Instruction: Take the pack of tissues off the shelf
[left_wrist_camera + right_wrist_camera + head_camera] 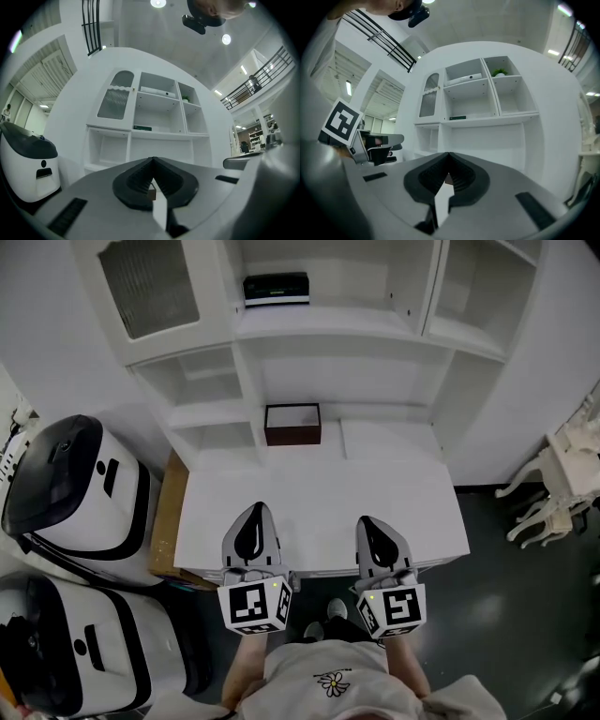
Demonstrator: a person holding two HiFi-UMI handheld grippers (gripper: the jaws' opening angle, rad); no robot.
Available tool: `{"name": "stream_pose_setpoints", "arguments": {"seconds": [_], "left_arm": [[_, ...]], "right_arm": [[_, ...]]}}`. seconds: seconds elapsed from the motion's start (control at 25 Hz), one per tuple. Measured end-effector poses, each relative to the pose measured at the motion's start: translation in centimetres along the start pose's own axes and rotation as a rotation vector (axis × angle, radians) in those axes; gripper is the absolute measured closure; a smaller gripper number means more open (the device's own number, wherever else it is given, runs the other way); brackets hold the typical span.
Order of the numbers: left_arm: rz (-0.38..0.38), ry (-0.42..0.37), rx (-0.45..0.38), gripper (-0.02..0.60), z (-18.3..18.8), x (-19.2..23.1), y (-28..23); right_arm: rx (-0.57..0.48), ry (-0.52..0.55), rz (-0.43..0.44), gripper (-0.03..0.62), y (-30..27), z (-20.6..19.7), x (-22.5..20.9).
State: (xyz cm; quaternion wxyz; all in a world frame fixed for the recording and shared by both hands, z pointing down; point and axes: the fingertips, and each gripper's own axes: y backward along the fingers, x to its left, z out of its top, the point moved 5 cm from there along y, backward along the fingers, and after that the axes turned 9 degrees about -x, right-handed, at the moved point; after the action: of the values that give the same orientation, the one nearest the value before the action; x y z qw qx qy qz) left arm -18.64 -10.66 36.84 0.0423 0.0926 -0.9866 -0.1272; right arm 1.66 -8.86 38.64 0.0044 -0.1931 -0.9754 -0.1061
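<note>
Because the pack of tissues (276,289) lies well off on the shelf (356,324), the left gripper (253,514) and right gripper (369,524) hang over the counter's (319,493) near edge, both closed on nothing.

The shelf unit (328,329) and table (319,493) are white, the pack of tissues (276,289) dark with a pale lower band, the box (292,434) dark brown, the left gripper (253,508) and right gripper (367,520) grey with black pads and black-and-white square markers, and the floor (525,615) dark grey.
</note>
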Motion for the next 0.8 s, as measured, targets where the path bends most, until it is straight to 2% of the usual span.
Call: {"name": "stream_pose_setpoints", "arguments": {"seconds": [0.4,0.68,0.72,0.76,0.8], "left_arm": [[0.056,-0.003,0.017,0.581,-1.5,0.7,-3.1],[0.055,0.004,0.004,0.58,-1.8,0.1,-5.3],[0.039,0.012,0.005,0.522,-1.9,-0.1,-5.6],[0.021,0.023,0.009,0.425,-2.0,-0.3,-6.0],[0.007,0.036,0.013,0.405,-2.2,-0.5,-6.4]], "right_arm": [[-0.044,0.046,0.04,0.592,-4.9,-0.2,-2.2],[-0.05,0.05,0.055,0.592,-6.4,-0.6,-4.0],[-0.046,0.047,0.054,0.592,-6.5,-0.8,-4.2],[-0.043,0.044,0.053,0.592,-6.6,-0.9,-4.5],[-0.042,0.041,0.051,0.592,-6.7,-1.0,-4.8]]}}
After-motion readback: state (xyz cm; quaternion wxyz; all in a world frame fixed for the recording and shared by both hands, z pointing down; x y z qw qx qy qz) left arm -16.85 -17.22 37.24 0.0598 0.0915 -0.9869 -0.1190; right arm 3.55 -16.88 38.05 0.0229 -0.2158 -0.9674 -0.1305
